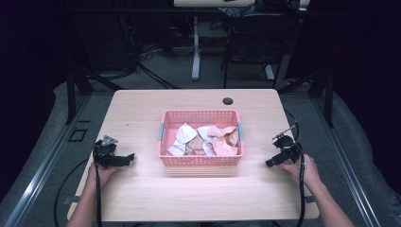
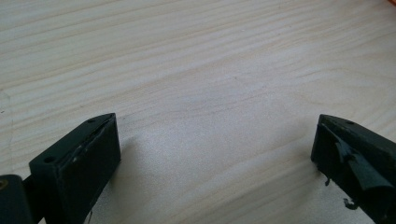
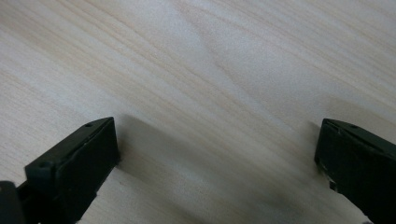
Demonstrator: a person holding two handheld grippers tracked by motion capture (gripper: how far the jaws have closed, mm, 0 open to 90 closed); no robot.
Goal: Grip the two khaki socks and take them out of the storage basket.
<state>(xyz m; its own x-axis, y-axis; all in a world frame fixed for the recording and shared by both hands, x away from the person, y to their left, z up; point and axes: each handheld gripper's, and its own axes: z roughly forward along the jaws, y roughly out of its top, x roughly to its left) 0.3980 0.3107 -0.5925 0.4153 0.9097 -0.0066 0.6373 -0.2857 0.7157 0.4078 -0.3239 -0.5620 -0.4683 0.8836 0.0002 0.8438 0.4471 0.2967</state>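
A pink plastic basket [image 1: 201, 161] stands in the middle of the wooden table [image 1: 142, 198], holding crumpled white and peach cloths [image 1: 203, 140]. My left gripper [image 1: 128, 158] rests low on the table to the basket's left, jaws pointing toward it. In the left gripper view its jaws [image 2: 215, 154] stand wide apart over bare wood. My right gripper [image 1: 270, 162] lies to the basket's right, held by a hand. In the right gripper view its jaws [image 3: 217, 156] are also spread wide with only table between them.
A round cable hole [image 1: 228, 100] sits near the table's far edge. Black cables trail from both grippers off the near edge. Beyond the table are desk legs and cables on a grey floor.
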